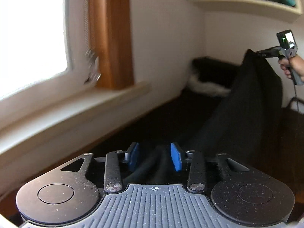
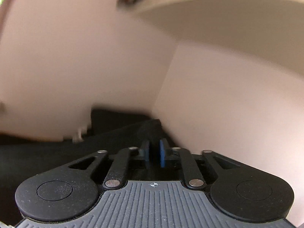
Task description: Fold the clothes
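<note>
Hanging from the right gripper [image 1: 255, 52] at the right edge of the left wrist view, a black garment [image 1: 252, 102] drapes down in a long fold toward the lower middle of the frame. A hand [image 1: 290, 66] grips that tool's handle, and its fingers are pinched on the cloth's top corner. In the right wrist view the same gripper [image 2: 154, 153] shows its blue pads [image 2: 162, 155] close together with dark fabric [image 2: 150, 131] squeezed between them, so it is clamped on the garment.

The left gripper [image 1: 154, 157] sits at the bottom centre of its own view. Its blue pads [image 1: 175, 158] stand apart, and a bunched ridge of the black cloth runs up between them; the pads do not press it.

The rest of the garment lies on a dark surface [image 1: 144, 125] spreading across the lower middle. Beyond it, right of centre, a black and white bundle [image 1: 207, 79] rests in the corner against the wall. A bright window [image 1: 32, 38] fills the upper left, with a wooden frame post [image 1: 112, 36] beside it and a pale sill [image 1: 76, 110] slanting below. A shelf [image 1: 245, 4] of books crosses the upper right. The right wrist view is blurred, mostly pale wall.
</note>
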Available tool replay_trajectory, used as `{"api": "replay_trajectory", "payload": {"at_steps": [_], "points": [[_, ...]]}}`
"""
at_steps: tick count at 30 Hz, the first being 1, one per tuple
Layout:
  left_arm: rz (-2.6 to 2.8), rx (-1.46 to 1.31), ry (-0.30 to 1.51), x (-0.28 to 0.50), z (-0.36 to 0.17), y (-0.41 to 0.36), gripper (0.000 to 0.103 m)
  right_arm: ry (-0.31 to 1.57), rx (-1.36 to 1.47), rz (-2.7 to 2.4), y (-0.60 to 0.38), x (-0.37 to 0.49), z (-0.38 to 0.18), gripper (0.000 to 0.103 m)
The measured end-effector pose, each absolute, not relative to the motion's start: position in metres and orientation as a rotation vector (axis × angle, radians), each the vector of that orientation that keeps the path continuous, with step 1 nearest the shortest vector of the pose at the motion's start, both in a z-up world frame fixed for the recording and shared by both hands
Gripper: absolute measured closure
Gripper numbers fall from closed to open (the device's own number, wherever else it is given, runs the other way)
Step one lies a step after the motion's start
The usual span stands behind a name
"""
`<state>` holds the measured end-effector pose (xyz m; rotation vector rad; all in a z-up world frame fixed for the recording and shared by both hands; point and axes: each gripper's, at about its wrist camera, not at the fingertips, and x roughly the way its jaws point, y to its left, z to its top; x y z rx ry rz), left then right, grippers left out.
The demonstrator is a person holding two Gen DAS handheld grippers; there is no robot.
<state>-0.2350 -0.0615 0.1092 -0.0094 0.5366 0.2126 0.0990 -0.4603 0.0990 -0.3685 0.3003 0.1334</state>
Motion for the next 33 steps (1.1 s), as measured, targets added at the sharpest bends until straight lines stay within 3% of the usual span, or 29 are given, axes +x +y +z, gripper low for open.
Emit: {"api": "replay_trajectory", "payload": {"at_steps": [2,4,6,19,26,29,31,33], "points": [[0.243,-0.021,0.539,-0.249,0.105,-0.049,0.053,0.33,-0.371,0.187,-0.442,0.102,0.075,0.078],[0.282,-0.025,0.53,-0.272,0.106,-0.035,0.038,0.351,-0.381,0.26,-0.422,0.096,0.055,0.076],[0.345,-0.016,0.531,-0.3,0.108,-0.02,0.038,0.373,-0.395,0.359,-0.399,0.083,0.034,0.068],[0.752,-0.175,0.58,-0.523,0.088,0.045,0.028,0.435,-0.383,0.848,-0.254,-0.003,-0.033,0.054],[0.745,-0.277,0.582,-0.573,0.064,0.036,0.027,0.439,-0.44,0.84,-0.22,-0.003,-0.052,0.051],[0.711,-0.307,0.582,-0.574,0.054,0.037,0.036,0.437,-0.411,0.818,-0.222,0.007,-0.054,0.045],[0.678,-0.328,0.584,-0.571,0.05,0.035,0.079,0.451,-0.405,0.806,-0.22,0.011,-0.057,0.045],[0.663,-0.329,0.602,-0.569,0.046,0.031,0.096,0.451,-0.419,0.804,-0.217,0.009,-0.058,0.045]]}}
